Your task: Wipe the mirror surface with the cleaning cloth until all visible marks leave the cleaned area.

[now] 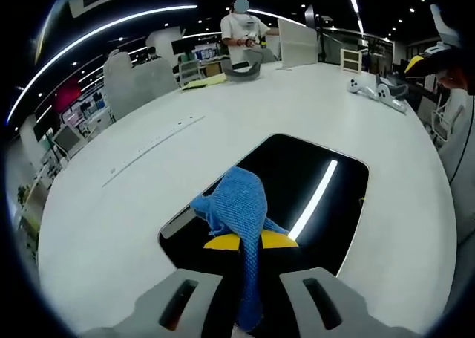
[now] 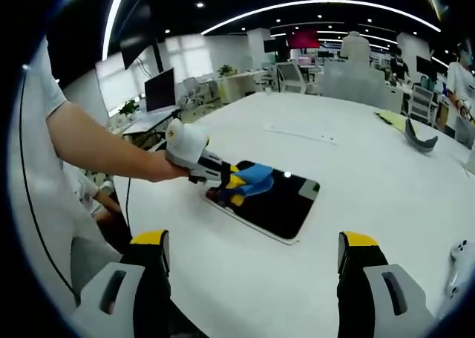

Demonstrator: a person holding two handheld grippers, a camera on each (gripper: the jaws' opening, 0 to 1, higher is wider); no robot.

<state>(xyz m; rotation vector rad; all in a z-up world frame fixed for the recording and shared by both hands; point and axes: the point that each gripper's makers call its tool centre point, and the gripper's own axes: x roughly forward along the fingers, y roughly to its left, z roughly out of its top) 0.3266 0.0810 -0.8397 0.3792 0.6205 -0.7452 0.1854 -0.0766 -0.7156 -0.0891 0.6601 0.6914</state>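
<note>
The mirror (image 1: 326, 197), a dark rounded rectangle, lies flat on the white table (image 1: 223, 115); in the right gripper view it (image 2: 278, 200) sits near the table's (image 2: 356, 182) edge closest to the person. The left gripper (image 1: 249, 308) is closed on the blue cleaning cloth (image 1: 237, 204), which bunches just beyond its yellow tips and rests on the mirror's near end, beside a bright strip of reflected light. In the right gripper view the same left gripper (image 2: 234, 183) reaches over the mirror's near corner, holding the cloth (image 2: 256, 174) against the glass. The person's bare forearm (image 2: 96, 148) extends level toward the mirror, and the hand (image 2: 178, 160) wraps the white grip. The right gripper (image 2: 252, 249) is held back from the mirror, above the table, its yellow-tipped jaws spread wide with nothing between them. Beyond the mirror, at the table's far side, a person (image 1: 241, 33) stands.
</note>
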